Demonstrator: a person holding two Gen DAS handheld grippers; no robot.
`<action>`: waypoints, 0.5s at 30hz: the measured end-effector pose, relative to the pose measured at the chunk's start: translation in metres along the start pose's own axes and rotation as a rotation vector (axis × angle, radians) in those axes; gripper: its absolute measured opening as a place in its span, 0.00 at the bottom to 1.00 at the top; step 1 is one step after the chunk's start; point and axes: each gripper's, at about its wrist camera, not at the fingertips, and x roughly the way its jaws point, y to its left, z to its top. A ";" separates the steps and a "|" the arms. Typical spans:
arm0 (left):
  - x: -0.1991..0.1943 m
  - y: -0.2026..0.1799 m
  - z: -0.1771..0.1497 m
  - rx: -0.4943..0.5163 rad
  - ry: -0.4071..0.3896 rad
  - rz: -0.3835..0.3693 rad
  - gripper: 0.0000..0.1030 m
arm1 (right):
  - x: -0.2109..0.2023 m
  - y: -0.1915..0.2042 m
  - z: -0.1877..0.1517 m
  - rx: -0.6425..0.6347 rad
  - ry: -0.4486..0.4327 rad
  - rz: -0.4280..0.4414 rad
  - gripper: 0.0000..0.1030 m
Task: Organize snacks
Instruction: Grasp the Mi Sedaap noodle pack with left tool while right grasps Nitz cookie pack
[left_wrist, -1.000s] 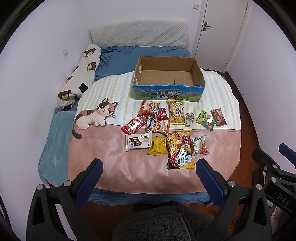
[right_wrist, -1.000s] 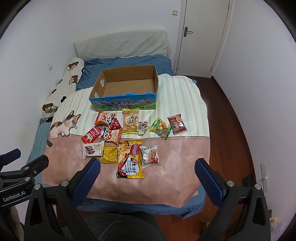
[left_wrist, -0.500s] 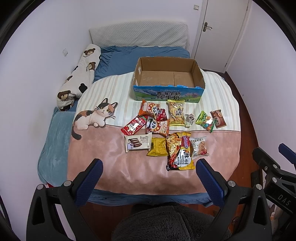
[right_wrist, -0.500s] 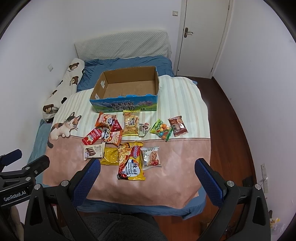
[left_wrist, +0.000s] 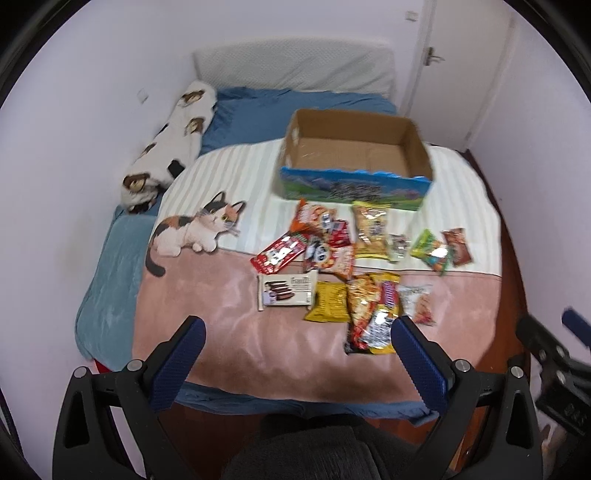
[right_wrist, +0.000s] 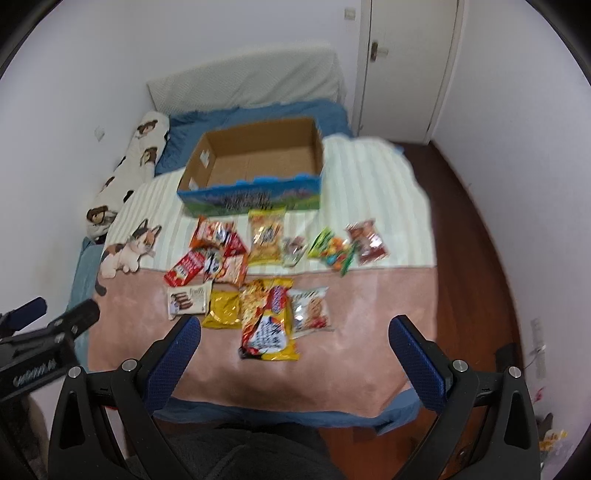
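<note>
Several snack packets lie on the bed's pink blanket (left_wrist: 229, 325), in front of an open cardboard box (left_wrist: 354, 162) (right_wrist: 255, 166) that holds nothing. Among them are a white wafer pack (left_wrist: 288, 291) (right_wrist: 186, 301), a yellow bag (left_wrist: 328, 302) (right_wrist: 221, 310), a big noodle bag (left_wrist: 373, 314) (right_wrist: 267, 321), a cookie pack (left_wrist: 419, 302) (right_wrist: 308, 310) and a red bar (left_wrist: 279, 253). My left gripper (left_wrist: 297, 332) hangs open above the bed's near edge. My right gripper (right_wrist: 293, 330) is open too, above the near blanket. Neither holds anything.
A bear-print pillow (left_wrist: 166, 147) lies along the left wall. A white headboard cushion (left_wrist: 295, 66) stands behind the box. A door (right_wrist: 406, 66) and brown floor (right_wrist: 472, 236) are on the right. A dark padded seat (left_wrist: 314, 454) is under the grippers.
Both cameras have moved forward and down toward the bed, so the snacks look larger and slightly blurred. Both grippers stay open.
</note>
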 end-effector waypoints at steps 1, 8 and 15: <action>0.014 0.002 0.000 -0.017 0.017 0.008 1.00 | 0.016 0.000 -0.002 0.008 0.031 0.010 1.00; 0.125 0.008 -0.008 -0.061 0.190 0.070 1.00 | 0.135 -0.007 -0.019 0.055 0.216 0.031 1.00; 0.220 -0.024 -0.016 -0.039 0.381 -0.006 1.00 | 0.235 -0.038 -0.027 0.139 0.302 -0.006 1.00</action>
